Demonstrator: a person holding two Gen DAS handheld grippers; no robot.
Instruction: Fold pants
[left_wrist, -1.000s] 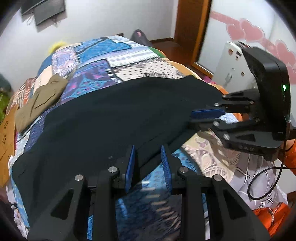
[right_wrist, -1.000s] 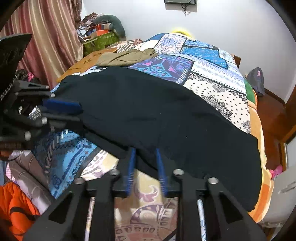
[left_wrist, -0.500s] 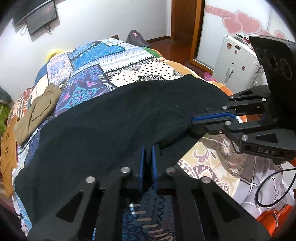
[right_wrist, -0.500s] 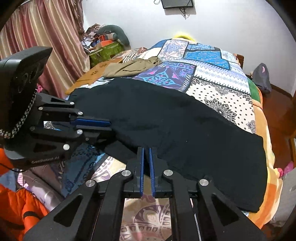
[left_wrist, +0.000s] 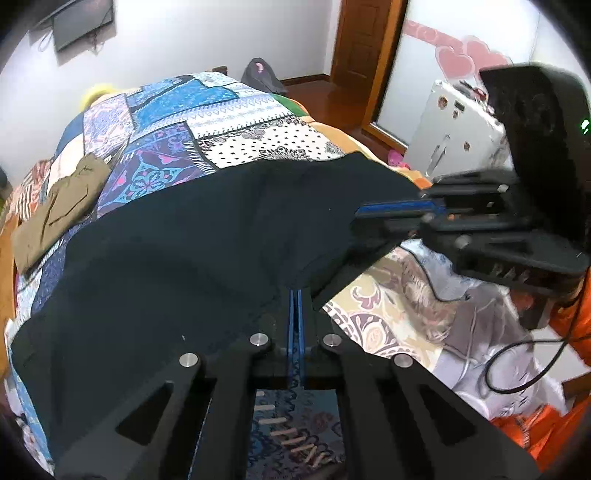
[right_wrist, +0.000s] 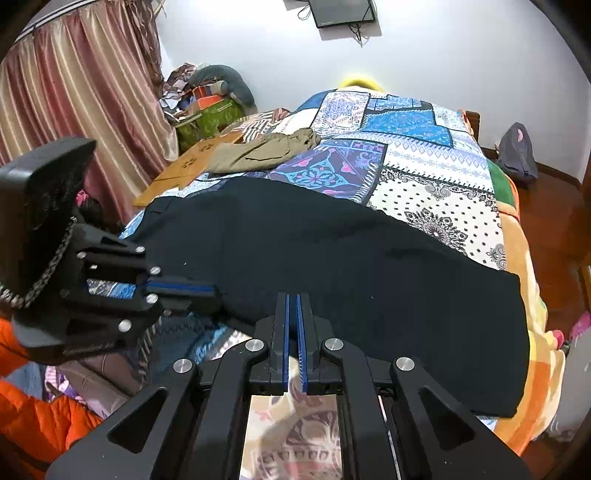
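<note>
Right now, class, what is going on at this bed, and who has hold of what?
A person is folding a pair of black pants spread across a patchwork bedspread. Each hand works a claw: the left claw and the right claw are both shut on the near edge of the pants, which is lifted a little off the bedspread. The far part lies flat. Khaki clothing lies untouched beyond.

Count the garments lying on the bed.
2: black pants across the near edge, pinched by both grippers, and a khaki garment bunched at the far left. Others may be hidden.
</note>
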